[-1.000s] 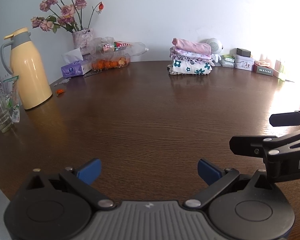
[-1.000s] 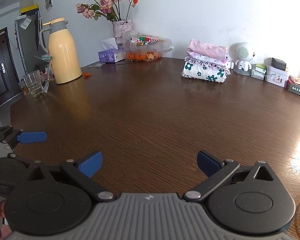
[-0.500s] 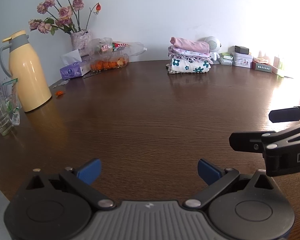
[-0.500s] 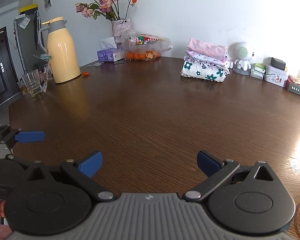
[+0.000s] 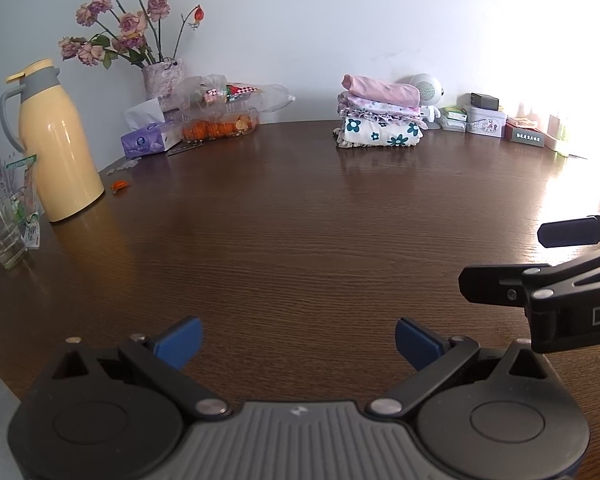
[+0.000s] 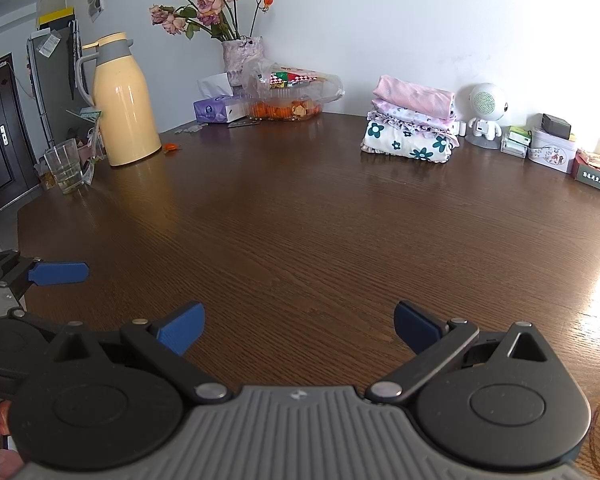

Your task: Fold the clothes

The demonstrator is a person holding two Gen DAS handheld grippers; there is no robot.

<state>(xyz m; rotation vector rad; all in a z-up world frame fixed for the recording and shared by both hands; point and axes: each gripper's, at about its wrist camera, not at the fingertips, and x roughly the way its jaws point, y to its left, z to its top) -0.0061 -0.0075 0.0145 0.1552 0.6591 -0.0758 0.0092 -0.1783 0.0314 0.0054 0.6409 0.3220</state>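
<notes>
Left gripper (image 5: 298,342) spread wide, nothing between the blue pads, above bare table (image 5: 300,240). Right gripper (image 6: 298,326) likewise wide, empty. Stack of folded clothes (image 6: 412,122) at far table edge by wall, long axis left-right: pink on top, floral white underneath, edges neat.

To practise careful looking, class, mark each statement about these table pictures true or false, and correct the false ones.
1. Both grippers are open and hold nothing. True: the left gripper and the right gripper have their jaws spread over bare table.
2. The pile of folded clothes has a pink piece on top. True.
3. The yellow jug lies on its side. False: it stands upright.
4. The drinking glass stands next to the clothes. False: it stands near the jug, far from the pile.
</notes>
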